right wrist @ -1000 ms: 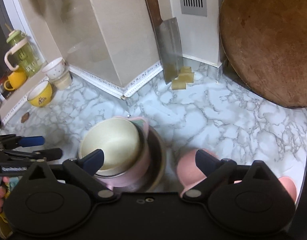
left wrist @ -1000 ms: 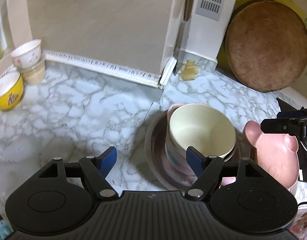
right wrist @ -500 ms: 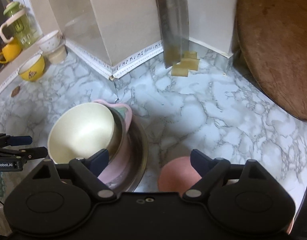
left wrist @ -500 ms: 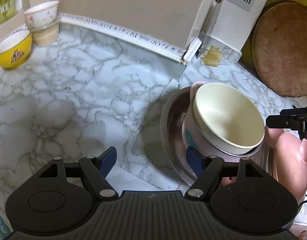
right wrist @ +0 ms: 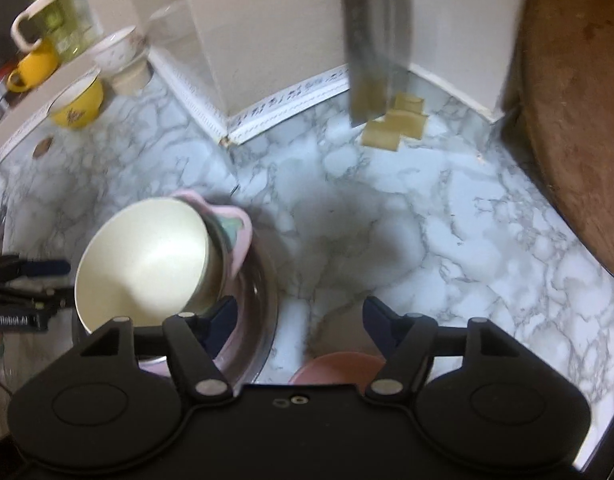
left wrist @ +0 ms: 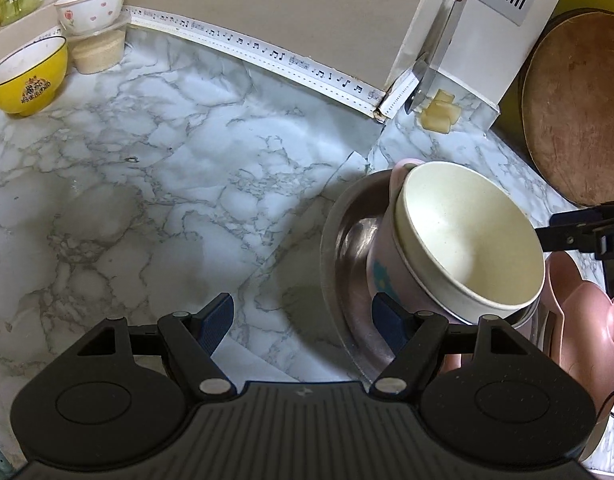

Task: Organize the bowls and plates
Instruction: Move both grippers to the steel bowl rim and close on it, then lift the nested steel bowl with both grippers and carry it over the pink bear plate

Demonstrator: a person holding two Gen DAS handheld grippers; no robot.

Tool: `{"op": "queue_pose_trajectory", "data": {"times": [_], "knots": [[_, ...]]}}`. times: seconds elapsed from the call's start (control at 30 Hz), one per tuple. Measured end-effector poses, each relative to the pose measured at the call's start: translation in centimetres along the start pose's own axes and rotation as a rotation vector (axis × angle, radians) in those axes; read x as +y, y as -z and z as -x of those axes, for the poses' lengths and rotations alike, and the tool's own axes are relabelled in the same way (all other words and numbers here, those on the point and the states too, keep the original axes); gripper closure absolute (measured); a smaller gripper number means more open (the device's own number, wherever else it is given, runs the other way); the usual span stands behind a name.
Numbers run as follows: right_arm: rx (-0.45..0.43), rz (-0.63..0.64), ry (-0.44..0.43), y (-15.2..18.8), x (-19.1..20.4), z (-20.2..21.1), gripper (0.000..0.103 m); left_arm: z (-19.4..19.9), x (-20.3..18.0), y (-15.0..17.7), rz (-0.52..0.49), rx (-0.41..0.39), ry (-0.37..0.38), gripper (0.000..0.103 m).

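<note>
Left claw [left wrist: 303,322] open over marble desk [left wrist: 155,184]; right claw [right wrist: 299,320], jaws just narrowing, empty beside cream round bowl [right wrist: 147,264] stacked in steel dish [left wrist: 347,264].

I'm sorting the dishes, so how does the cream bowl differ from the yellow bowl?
The cream bowl is plain and sits tilted, nested in a pink cup on a metal plate; the yellow bowl has a dark crest, stands upright and sits alone at the wall. Both are empty and open side up.
</note>
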State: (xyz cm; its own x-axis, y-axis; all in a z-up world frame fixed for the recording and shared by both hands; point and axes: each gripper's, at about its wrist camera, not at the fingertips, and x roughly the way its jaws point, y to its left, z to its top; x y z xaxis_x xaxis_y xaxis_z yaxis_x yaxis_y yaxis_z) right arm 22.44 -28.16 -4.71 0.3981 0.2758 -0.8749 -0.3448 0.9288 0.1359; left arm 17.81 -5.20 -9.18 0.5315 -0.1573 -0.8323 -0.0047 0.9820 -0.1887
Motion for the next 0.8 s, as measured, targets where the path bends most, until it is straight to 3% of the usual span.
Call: {"op": "queue_pose_trajectory", "data": {"times": [0.13,0.37,0.47,0.7,0.8], "knots": [[0.046,0.064,-0.015,0.0,0.7,-1.8,0.048,-0.5,-0.1,0.1,0.001,0.012,0.003,0.028],[0.085,0.078,-0.052,0.5,0.9,-3.7,0.068,-1.4,-0.5,0.3,0.012,0.046,0.022,0.064],[0.090,0.062,-0.072,0.6,0.8,-4.1,0.075,-1.7,-0.6,0.2,0.015,0.058,0.042,0.075],[0.085,0.037,-0.093,0.7,1.1,-4.4,0.088,-2.1,-1.3,-1.0,-0.014,0.042,0.045,0.083],[0.079,0.026,-0.089,0.8,1.1,-4.4,0.088,-2.2,-1.2,-1.1,-0.013,0.049,0.038,0.086]]}}
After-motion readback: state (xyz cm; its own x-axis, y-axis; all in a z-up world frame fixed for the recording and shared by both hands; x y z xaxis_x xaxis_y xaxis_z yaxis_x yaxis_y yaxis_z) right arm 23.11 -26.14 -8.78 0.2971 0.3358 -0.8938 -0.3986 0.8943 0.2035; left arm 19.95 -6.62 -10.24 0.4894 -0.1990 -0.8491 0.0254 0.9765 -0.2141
